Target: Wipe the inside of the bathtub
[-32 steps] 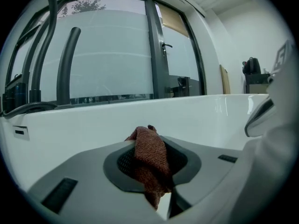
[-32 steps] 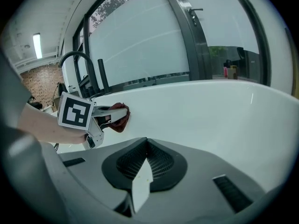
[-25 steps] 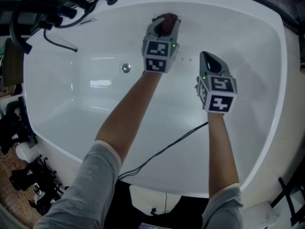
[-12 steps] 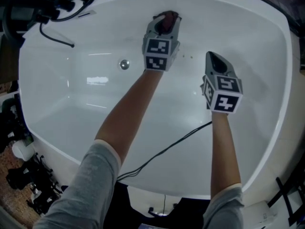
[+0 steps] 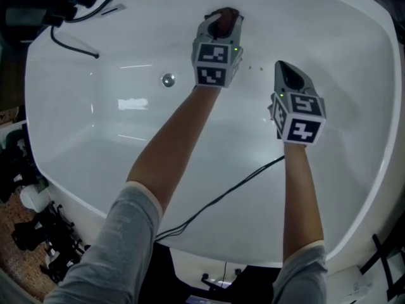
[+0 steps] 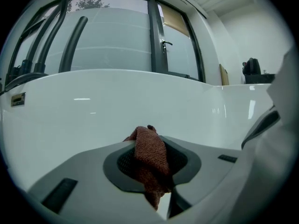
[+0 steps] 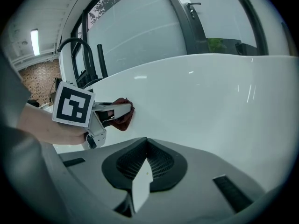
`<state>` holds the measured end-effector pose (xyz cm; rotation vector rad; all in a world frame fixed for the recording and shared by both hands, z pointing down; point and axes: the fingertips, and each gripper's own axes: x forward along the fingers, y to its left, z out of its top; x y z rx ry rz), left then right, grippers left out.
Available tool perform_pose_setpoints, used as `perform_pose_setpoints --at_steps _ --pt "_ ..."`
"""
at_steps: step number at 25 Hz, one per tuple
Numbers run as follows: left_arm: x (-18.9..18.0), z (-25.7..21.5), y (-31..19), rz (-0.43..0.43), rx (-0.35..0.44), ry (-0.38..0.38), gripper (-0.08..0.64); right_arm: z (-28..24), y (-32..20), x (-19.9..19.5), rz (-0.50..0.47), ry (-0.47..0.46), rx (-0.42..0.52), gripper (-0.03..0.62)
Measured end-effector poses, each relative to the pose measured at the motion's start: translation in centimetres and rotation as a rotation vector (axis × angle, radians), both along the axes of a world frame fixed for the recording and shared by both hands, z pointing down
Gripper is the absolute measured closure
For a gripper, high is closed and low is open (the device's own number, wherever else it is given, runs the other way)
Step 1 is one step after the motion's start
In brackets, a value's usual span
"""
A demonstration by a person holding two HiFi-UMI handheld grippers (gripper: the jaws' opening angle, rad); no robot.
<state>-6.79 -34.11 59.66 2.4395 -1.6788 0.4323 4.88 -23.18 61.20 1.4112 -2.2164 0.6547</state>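
Not much has changed in the last second: the right hand-held gripper (image 5: 283, 69) has drifted a little to the right, away from the left one. The left hand-held gripper (image 5: 221, 19) has barely budged.

The left one is clamped on a reddish-brown cloth (image 6: 150, 157). A bunched fold sticks up past the tips and a tail hangs down behind the pads. From the right gripper view, that cloth (image 7: 123, 117) looks like it's touching the white wall of the bathtub (image 5: 354, 56), on the far side, high up near the rim.

The right one has its jaws closed together with nothing between them. It hangs inside the tub off to the right of the left one and nearer the person, well apart from it, and it points at bare white wall.

The round metal drain (image 5: 168, 79) sits to the left of the left hand-held gripper, a bit closer to the person. A black cable (image 5: 228, 192) runs across the near slope of the tub behind both, passing between the 2 forearms. Black hoses and fittings (image 5: 69, 8) hang over the tub edge well to the left of the left one.
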Motion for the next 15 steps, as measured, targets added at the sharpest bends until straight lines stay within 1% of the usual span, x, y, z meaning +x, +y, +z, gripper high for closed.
perform_pose_setpoints --at_steps 5,8,11,13,15 --pt "4.6 1.4 -0.1 0.065 -0.018 0.008 0.469 1.3 0.1 1.0 0.013 0.020 -0.008 0.586" --pt "6.1 1.6 0.1 0.103 -0.017 -0.003 0.469 1.7 0.3 1.5 0.024 0.023 -0.011 0.586" --pt "5.3 1.9 0.3 0.118 -0.010 -0.025 0.469 1.7 0.4 1.2 0.023 0.023 -0.010 0.586" --pt "3.5 2.3 0.4 0.074 -0.021 -0.009 0.469 1.5 0.4 1.3 0.023 0.021 -0.007 0.586" --pt "0.8 3.1 0.6 0.000 -0.046 0.018 0.469 1.3 0.5 1.5 0.023 0.018 -0.003 0.586"
